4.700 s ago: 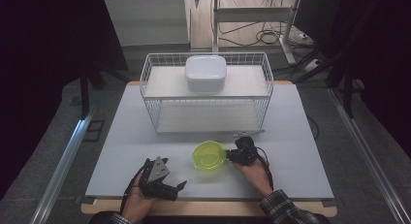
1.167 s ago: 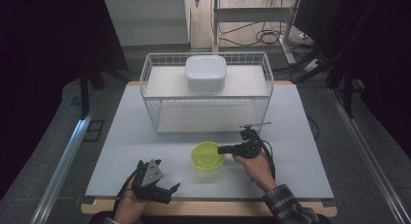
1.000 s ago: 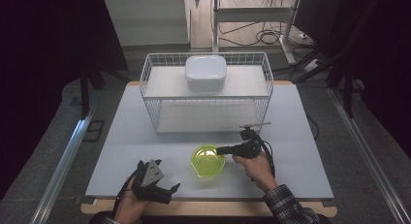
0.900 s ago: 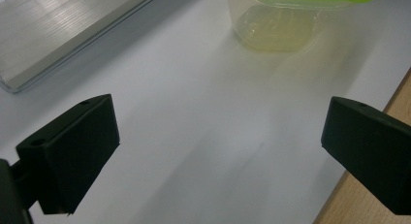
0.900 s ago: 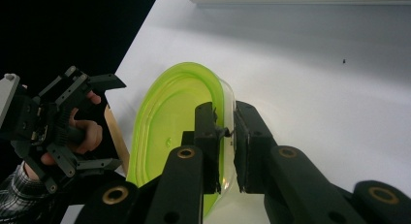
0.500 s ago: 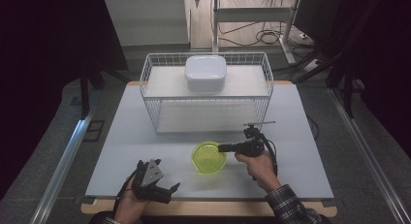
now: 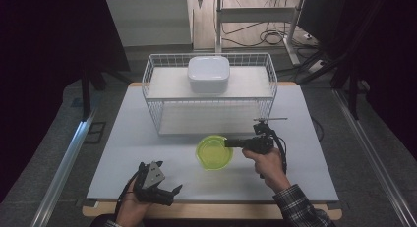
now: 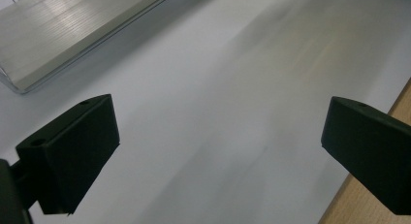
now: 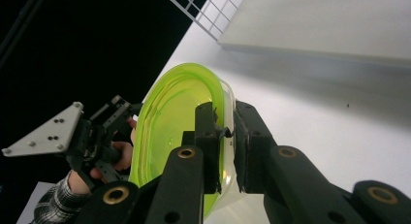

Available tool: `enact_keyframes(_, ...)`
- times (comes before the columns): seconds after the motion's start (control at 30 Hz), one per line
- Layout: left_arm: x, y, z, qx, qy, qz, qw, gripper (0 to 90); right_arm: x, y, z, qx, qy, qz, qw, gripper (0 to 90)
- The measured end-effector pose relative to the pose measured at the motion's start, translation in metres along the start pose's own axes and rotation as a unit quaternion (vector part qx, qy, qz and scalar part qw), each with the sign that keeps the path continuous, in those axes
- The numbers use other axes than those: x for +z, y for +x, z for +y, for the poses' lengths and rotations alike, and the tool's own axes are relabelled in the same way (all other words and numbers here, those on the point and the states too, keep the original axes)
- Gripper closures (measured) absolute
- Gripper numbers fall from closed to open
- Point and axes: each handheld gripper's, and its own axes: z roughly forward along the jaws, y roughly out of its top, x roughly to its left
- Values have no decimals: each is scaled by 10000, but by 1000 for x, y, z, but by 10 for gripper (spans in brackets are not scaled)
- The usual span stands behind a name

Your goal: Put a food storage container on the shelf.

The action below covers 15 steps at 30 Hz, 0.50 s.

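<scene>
The right gripper (image 7: 229,143) is clamped on the rim of the green bowl (image 7: 213,151), one jaw inside & one outside the wall, w/ the bowl just in front of the wire basket (image 7: 152,97), near its middle. A white lidded box (image 7: 208,73) sits on the basket's top shelf. The left gripper (image 7: 173,191) rests well in front of the basket, toward its left end, at the table (image 7: 123,138) edge; jaws wide apart, nothing between them.

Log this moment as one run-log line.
right gripper: shut on bowl rim | bowl: green, in front of basket | left gripper: open, nothing between jaws, over table
</scene>
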Motion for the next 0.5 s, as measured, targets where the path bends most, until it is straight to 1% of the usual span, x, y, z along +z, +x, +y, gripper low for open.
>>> enact_keyframes(0.3,0,0,0,-20,-13,-3,10000,0,-9,9,10,-51,-175,74,9998,814)
enact_keyframes(0.5,0,0,0,-8,-8,-26,10000,0,-16,14,17,-46,-351,178,9992,814)
